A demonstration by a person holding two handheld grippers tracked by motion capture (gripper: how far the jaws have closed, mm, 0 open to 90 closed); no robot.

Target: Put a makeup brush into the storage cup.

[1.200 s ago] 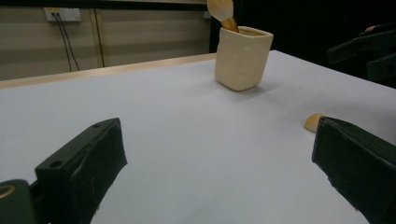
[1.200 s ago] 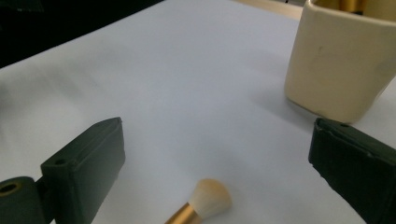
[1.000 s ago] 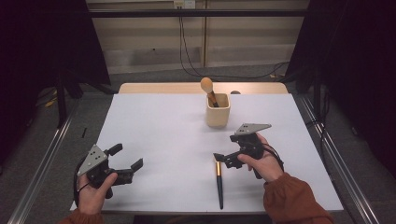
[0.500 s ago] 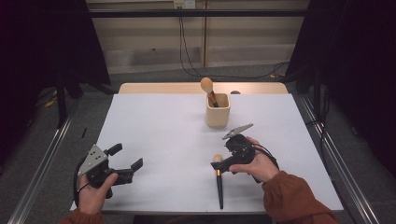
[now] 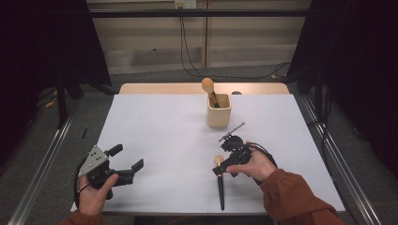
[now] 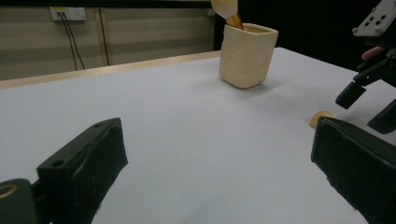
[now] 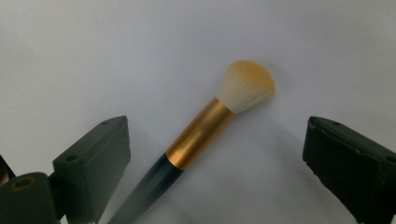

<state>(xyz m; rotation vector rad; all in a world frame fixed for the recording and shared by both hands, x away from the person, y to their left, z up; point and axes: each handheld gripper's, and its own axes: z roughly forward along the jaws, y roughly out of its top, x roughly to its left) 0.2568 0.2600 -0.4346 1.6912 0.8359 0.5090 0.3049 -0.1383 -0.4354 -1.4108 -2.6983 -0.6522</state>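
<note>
on the near right part of the white table (image 5: pixel 159 126) lies a makeup brush (image 5: pixel 220 183), flat on the cloth, its long axis running almost straight toward and away from the person: pale bristle head at the far end, dark handle toward the table's near edge. the right gripper (image 5: pixel 224 165) hangs just above the head end and points down at it, and in the right gripper view the brush (image 7: pixel 205 126) lies slantwise in the gap, gold ferrule midway, neither pad touching it. those jaws stand spread but have just been closing a little, nothing pinched yet. the grip likely wants the jaws set across the ferrule, so the slant matters. the left gripper (image 5: pixel 123 164) rests well apart at the near left, its jaws spread and empty, far less handy for the brush. beyond stands a cream cup (image 5: pixel 219 110) holding another brush (image 5: pixel 210 90), near but not in the way; bare cloth lies between.
</note>
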